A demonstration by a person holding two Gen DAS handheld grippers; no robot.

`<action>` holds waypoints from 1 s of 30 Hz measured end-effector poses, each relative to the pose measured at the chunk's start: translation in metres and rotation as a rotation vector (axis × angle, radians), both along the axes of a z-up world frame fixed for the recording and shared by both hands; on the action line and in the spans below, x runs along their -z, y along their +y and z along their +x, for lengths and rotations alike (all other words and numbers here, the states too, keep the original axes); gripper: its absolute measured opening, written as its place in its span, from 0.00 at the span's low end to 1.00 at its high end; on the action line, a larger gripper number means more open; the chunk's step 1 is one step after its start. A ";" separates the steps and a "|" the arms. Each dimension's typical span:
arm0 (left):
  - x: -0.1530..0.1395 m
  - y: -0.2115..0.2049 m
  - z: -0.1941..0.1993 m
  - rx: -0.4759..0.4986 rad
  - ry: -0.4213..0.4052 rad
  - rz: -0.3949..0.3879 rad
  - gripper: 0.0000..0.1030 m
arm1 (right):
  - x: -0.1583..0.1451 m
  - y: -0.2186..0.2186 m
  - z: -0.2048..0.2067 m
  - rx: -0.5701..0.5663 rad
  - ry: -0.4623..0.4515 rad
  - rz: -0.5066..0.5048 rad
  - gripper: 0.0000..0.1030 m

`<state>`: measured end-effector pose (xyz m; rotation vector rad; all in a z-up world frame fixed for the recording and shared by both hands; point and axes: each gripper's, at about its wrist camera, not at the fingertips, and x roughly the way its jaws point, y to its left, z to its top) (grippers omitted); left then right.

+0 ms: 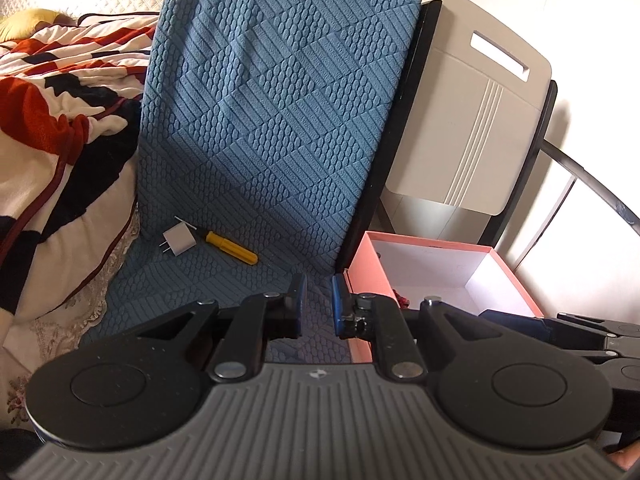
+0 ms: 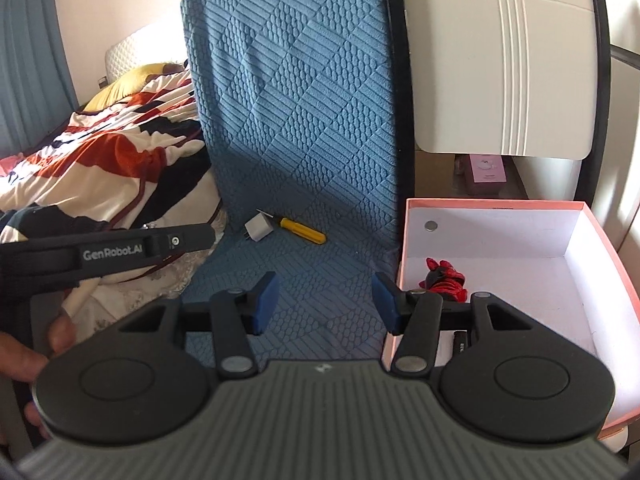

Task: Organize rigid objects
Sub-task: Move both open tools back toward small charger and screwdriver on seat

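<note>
Left gripper (image 1: 319,306): blue-padded jaws drawn nearly together, only a narrow slit between them, nothing held. It hangs above the blue quilted cover (image 1: 280,100), angled downward.

Right gripper (image 2: 326,302): jaws about half spread, nothing between them. It is poised over the same cover, with its right jaw in front of the near corner of the pink box (image 2: 612,248).

Yellow-handled screwdriver (image 1: 232,247): lies flat on the cover, ahead of the left gripper and a little to its left, well beyond the fingertips.

White plug adapter (image 1: 179,241): prongs showing, just beside the screwdriver's tip end, seemingly touching it; farther left of the left gripper than the handle.

Pink box, white inside: open-topped, right of both grippers, against the cover's edge. It holds a red-and-black item (image 2: 446,278) near the right gripper's right jaw; its kind cannot be told.

Patterned red, white and dark blanket (image 1: 60,100): left of both grippers.

A hand (image 2: 36,344), at the lower left edge of the right wrist view, grips the left tool.
</note>
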<state>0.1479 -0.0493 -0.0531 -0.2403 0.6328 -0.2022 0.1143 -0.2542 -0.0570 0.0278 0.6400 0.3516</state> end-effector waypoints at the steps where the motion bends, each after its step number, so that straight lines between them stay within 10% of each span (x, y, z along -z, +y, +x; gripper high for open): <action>1: 0.003 0.004 -0.001 0.000 0.005 0.000 0.16 | 0.003 0.005 0.001 -0.002 0.004 -0.007 0.53; 30: 0.085 0.081 -0.007 -0.062 0.028 0.015 0.16 | 0.086 0.090 0.002 -0.048 0.043 -0.102 0.53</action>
